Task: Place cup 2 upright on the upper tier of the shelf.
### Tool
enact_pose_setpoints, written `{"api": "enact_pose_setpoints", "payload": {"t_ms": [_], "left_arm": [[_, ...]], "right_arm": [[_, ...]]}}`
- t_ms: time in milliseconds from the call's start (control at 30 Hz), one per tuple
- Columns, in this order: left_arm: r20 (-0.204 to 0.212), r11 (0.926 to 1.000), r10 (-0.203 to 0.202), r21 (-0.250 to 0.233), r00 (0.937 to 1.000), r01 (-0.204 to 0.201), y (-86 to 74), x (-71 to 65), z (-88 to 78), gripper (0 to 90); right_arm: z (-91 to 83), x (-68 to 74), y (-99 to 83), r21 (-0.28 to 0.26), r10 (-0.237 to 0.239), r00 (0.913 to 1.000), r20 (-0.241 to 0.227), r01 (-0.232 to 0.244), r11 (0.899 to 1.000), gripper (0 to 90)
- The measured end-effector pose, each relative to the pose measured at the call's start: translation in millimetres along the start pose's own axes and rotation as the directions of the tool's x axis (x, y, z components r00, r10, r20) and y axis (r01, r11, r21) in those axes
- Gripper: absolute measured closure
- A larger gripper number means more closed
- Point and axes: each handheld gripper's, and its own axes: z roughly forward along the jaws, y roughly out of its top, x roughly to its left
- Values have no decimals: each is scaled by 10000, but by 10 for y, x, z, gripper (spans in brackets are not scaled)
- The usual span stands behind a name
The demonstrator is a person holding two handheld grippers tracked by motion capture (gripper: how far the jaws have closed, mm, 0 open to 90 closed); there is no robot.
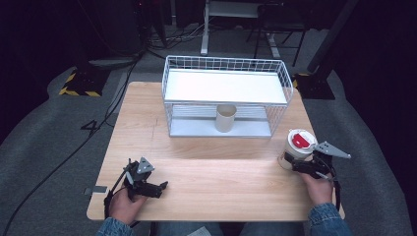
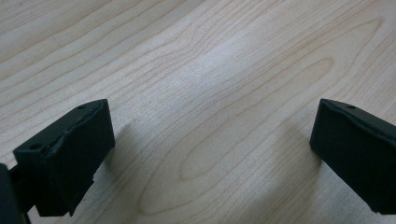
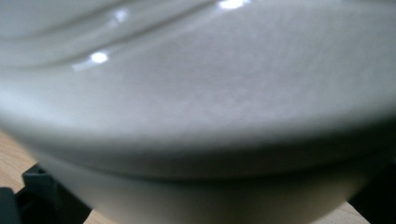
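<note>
**Right tool at lidded cup, no lift yet; shelf placement looking left to do**

The right tool (image 1: 301, 166) is sitting at the base of the cup (image 1: 297, 147), a white cup with a red-marked lid, standing upright on the table (image 1: 216, 172) near its right edge. In the right gripper view the cup wall (image 3: 201, 107) is pressing right up against the lens, with a dark jaw edge at each bottom corner, so the cup is lying between the jaws. The jaws are standing wide; whether the pads are actually pressing on the cup I cannot tell, so the grip is not confirmed.

The left tool (image 1: 147, 186) is resting low on the table, well apart from the cup, jaws spread and pinching nothing, with bare wood (image 2: 205, 93) ahead of it.

Ahead of both tools the wire rack (image 1: 226, 93) is standing at the far side of the table. A second, plain cup (image 1: 225, 118) is already standing upright on its lower shelf, under the white top shelf.

Judging progress: one cup is looking stowed and the lidded cup is still on the table beside the right tool. Probably left: closing on it, lifting it, carrying it ahead and left to the rack, setting it down, letting go. Early-to-middle stage by my read.
</note>
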Motion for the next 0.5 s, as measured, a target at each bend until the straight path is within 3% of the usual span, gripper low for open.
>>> {"api": "enact_pose_setpoints", "payload": {"t_ms": [233, 267, 500], "left_arm": [[0, 10000, 5, -1, 10000, -5, 0, 0, 0, 4], [0, 10000, 2, -3, 10000, -2, 0, 0, 0, 4], [1, 10000, 5, -3, 10000, -5, 0, 0, 0, 4]], "right_arm": [[30, -21, -35, -77, 27, 9997, -226, -29, 10000, 36], [35, -21, -49, -188, 39, 9992, -393, -47, 9998, 74], [20, 10, -61, -379, -319, 9994, -139, 314, 9988, 91]]}}
